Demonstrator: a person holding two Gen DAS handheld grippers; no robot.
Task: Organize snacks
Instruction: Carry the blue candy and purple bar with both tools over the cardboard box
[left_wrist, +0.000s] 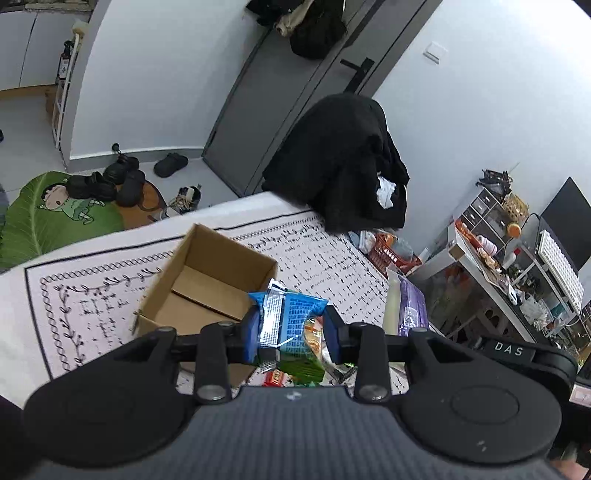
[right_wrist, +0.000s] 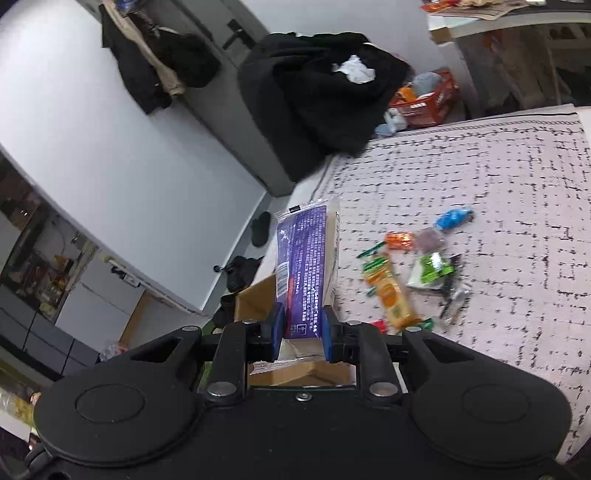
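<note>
Patterned cloth surface (left_wrist: 92, 295), bearing an open, empty cardboard box (left_wrist: 207, 284) of matte brown board. The left gripper (left_wrist: 291, 332), clamped on a glossy, crinkled blue snack packet (left_wrist: 291, 317), is just right of the box rim. The right gripper (right_wrist: 303, 332) pinches a flat purple packet (right_wrist: 301, 266), long axis pointing forward, above the box edge. Loose snacks (right_wrist: 413, 273) lie scattered to the right.

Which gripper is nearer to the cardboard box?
Right. The right gripper with the purple packet is directly over the cardboard box; the left gripper holds the blue packet beside it.
</note>
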